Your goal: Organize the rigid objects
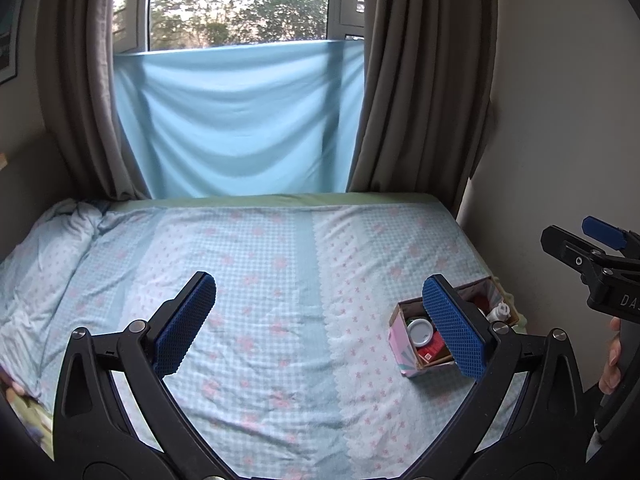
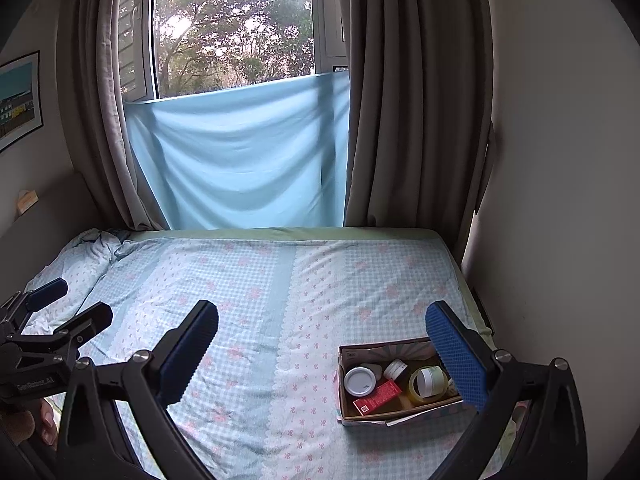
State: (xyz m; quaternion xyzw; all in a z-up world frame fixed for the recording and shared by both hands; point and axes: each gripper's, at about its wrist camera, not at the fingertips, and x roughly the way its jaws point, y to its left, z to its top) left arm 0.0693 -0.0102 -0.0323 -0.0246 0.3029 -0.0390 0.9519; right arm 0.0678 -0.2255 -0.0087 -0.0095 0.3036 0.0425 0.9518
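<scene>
A cardboard box (image 2: 346, 376) with a pink patterned outside sits on the bed near its right edge, also seen as the box (image 1: 400, 338) in the left wrist view. Inside lie a white-lidded jar (image 2: 360, 381), a red carton (image 2: 378, 397), a small dark jar (image 2: 396, 369), a pale green jar on its side (image 2: 429, 380) and a white bottle (image 1: 500, 312). My left gripper (image 1: 320, 324) is open above the bedspread, left of the box. My right gripper (image 2: 322, 354) is open too, its right finger in front of the box's far end. Neither holds anything.
The bed (image 1: 260, 280) has a blue checked floral spread, bunched at the far left (image 2: 88, 256). Behind it hang brown curtains (image 1: 420, 80) and a blue cloth (image 1: 240, 120) over the window. A wall (image 2: 560, 200) runs along the right. A hand (image 1: 612, 356) grips the right tool.
</scene>
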